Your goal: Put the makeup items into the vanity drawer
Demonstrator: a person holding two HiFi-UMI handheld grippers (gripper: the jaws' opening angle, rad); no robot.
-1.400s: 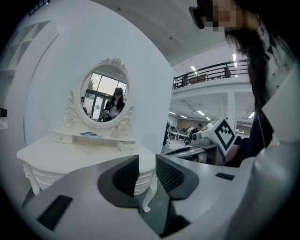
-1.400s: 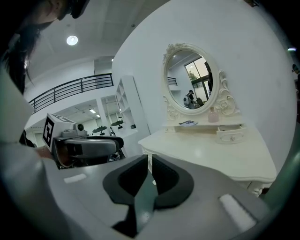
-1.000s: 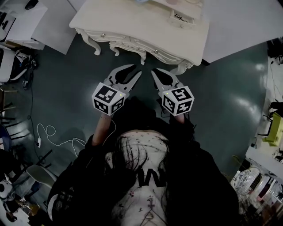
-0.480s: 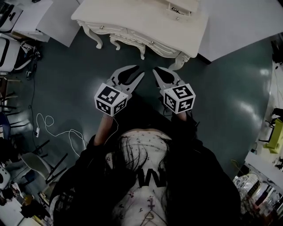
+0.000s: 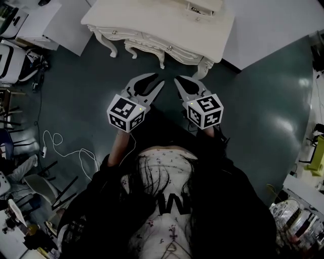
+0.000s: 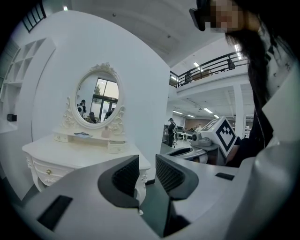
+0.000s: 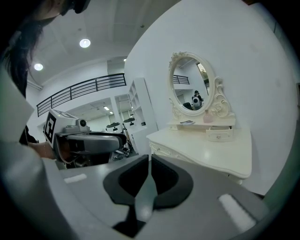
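Observation:
The white vanity (image 5: 167, 25) stands ahead of me, with knobbed front drawers (image 5: 169, 48) and a small drawer box (image 5: 205, 7) on top. In the right gripper view a pink bottle (image 7: 208, 119) and a flat item (image 7: 186, 123) rest on the shelf under the oval mirror (image 7: 193, 92), above the small drawer (image 7: 219, 134). My left gripper (image 5: 158, 80) hovers over the floor short of the vanity, open and empty (image 6: 147, 171). Beside it, my right gripper (image 5: 177, 80) is closing, its pads nearly touching with nothing between them (image 7: 149, 168).
Dark green floor (image 5: 253, 101) lies between me and the vanity. A white cable (image 5: 55, 152) trails on the floor at the left, with chairs and clutter (image 5: 20, 202) beyond it. White desks (image 5: 30, 20) stand at the upper left, and a white wall is behind the vanity.
The head view has shifted, so the vanity sits slightly higher and further left in the picture. Both grippers have stayed side by side in front of me.

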